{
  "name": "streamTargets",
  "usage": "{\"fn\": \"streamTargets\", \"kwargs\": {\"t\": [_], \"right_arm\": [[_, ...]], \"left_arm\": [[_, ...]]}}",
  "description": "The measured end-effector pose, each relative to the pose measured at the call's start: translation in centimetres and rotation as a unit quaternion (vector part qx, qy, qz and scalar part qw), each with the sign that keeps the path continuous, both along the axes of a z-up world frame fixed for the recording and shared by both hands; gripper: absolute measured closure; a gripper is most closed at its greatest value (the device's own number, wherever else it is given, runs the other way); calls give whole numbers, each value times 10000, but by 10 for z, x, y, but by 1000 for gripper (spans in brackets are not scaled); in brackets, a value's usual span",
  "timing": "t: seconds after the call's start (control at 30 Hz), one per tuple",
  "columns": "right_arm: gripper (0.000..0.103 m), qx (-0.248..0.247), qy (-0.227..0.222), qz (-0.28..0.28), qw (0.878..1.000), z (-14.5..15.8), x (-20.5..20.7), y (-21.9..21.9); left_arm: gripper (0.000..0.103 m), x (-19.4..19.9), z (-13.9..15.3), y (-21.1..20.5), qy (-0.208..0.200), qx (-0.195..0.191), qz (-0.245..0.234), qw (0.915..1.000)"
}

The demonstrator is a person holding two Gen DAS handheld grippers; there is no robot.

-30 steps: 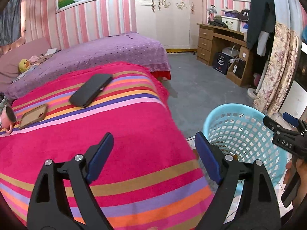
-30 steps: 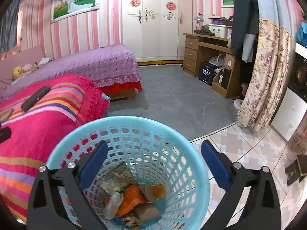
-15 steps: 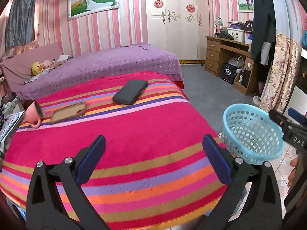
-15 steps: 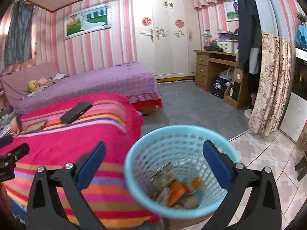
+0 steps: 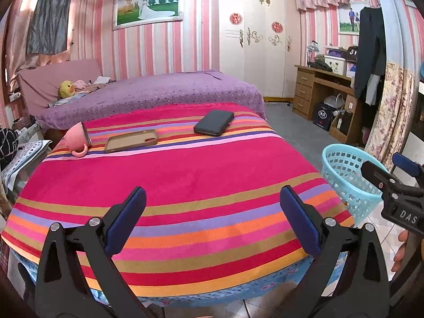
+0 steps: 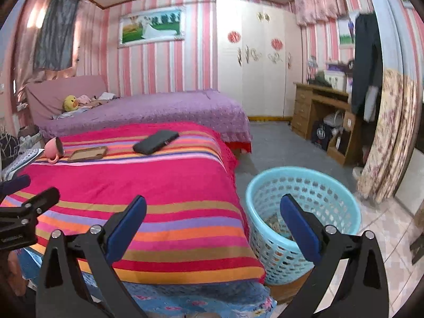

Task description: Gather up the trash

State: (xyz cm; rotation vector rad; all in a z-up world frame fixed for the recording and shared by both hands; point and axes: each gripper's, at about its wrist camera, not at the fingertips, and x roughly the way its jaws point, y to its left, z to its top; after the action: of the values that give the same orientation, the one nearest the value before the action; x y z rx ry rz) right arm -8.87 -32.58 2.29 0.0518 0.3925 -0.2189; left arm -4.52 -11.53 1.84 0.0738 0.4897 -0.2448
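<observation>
Both grippers — left gripper [image 5: 213, 218], right gripper [image 6: 213, 221] — released, fingers empty. Basket [image 6: 304, 206] at four o'clock: light, stiff, holed plastic — grip its rim; scraps inside look crumpled, soft.

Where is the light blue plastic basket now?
The light blue plastic mesh basket stands on the floor right of the striped pink blanket, at its near corner.
</observation>
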Motion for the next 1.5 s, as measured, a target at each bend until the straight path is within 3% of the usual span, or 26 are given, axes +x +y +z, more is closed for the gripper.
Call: {"fn": "streamTargets", "kwargs": {"t": [0.13,0.33,1.5], "right_arm": [[5,-241,-51,56,9997,8,1,20],[5,-231,-219,99,9994,17,2,26],[5,-438,-369,165,9982,19,10,41]], "left_arm": [[6,-3,4,7,-148,-11,48,9999],[6,-8,10,13,-385,46,90,9992],[6,1,10,29,-445,-141,248,9986]]}}
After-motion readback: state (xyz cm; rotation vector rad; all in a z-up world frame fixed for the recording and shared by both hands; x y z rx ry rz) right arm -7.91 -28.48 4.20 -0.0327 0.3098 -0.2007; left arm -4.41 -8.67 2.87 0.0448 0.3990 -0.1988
